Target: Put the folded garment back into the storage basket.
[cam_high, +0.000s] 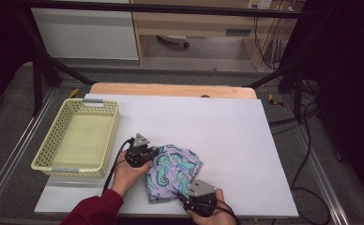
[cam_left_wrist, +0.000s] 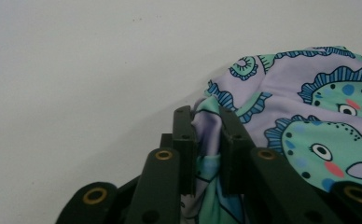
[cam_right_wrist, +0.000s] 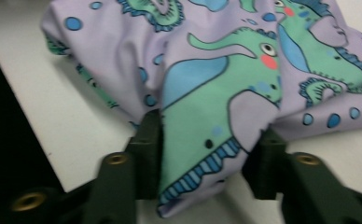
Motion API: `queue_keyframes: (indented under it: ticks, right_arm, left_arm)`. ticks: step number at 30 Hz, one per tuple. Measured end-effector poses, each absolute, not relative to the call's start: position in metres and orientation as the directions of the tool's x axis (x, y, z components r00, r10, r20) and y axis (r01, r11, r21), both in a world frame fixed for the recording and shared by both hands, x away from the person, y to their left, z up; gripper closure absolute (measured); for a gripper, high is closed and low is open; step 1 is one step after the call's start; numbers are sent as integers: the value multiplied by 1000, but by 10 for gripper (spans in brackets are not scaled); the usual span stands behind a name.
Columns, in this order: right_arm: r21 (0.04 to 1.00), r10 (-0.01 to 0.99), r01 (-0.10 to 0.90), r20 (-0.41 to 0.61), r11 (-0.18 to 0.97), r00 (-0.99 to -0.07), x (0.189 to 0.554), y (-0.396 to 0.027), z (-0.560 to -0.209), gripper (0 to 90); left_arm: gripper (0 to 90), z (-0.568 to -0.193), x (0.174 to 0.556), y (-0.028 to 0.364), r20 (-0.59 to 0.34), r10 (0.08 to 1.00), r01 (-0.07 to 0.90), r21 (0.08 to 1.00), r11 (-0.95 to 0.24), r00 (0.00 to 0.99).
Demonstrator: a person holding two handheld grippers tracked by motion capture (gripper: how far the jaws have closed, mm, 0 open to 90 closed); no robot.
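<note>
The left gripper pinched the seahorse cloth; the right gripper looked loose around its edge (maybe letting go). Next likely came lifting it toward the basket.

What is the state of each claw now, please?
Left claw: closed, pinching the seahorse cloth.
Right claw: open, cloth lying between its jaws.

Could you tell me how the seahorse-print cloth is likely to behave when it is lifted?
The seahorse-print cloth lies crumpled in soft folds, so it will probably droop and unfold. It looks thin, likely light. The left tongs bunch its edge easily.
</note>
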State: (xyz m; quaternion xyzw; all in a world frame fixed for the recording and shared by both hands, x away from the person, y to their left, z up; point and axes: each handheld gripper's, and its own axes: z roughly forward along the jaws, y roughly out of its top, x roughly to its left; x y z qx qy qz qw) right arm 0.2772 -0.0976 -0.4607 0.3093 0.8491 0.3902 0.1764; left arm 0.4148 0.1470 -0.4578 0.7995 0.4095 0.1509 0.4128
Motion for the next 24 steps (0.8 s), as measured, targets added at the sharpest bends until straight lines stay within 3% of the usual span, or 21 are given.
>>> queue_keyframes:
  ticks: [3,10,17,20,21,24]
  right_arm:
    - [752,683,433,-32,497,-729,280,-99,-459,348]
    - [758,686,429,-34,492,-727,270,-102,-454,313]
    - [749,661,441,5,495,-751,277,-99,-459,450]
    - [753,644,421,-4,505,-765,277,-96,-459,546]
    - [758,632,413,0,506,-775,278,-96,-459,636]
    - [760,619,403,1,510,-785,278,-94,-460,704]
  left_arm:
    - [815,-458,416,150,-107,778,532,786,-315,619]
    - [822,-458,419,152,-98,788,527,792,-308,608]
    - [822,-458,419,152,-90,784,521,792,-318,614]
    - [824,-457,419,152,-95,782,523,792,-315,615]
    - [827,-457,418,152,-105,780,526,792,-309,616]
    - [829,-452,418,152,-118,777,523,799,-295,619]
